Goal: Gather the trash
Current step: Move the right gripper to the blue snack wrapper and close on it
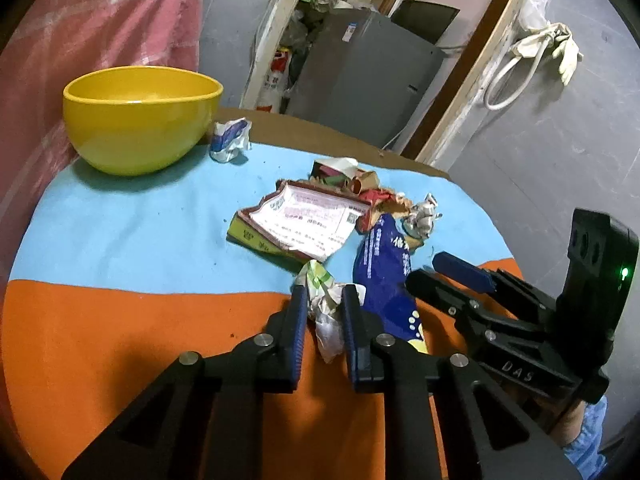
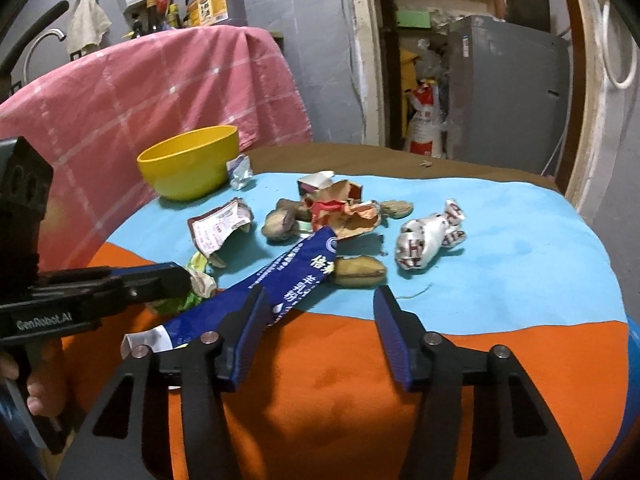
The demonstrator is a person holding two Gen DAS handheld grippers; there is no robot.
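Trash lies scattered on a round table with a blue and orange cloth (image 1: 120,240). My left gripper (image 1: 324,300) is shut on a crumpled green and white wrapper (image 1: 326,312) at the border of the two colours; in the right wrist view the left gripper (image 2: 188,280) shows with that wrapper (image 2: 202,282) at its tip. A long blue packet (image 2: 296,268) lies just right of it. My right gripper (image 2: 322,294) stands open, its left finger over the packet's edge and nothing pressed between its pads. A yellow bowl (image 1: 140,120) stands at the back left.
A torn carton (image 1: 304,224), peanut shells (image 2: 360,272), a silver and red wrapper (image 2: 430,236) and a small blue and white wrapper (image 1: 230,140) lie on the blue part. A pink cloth (image 2: 160,80) hangs behind the bowl. A grey fridge (image 1: 360,68) stands beyond the table.
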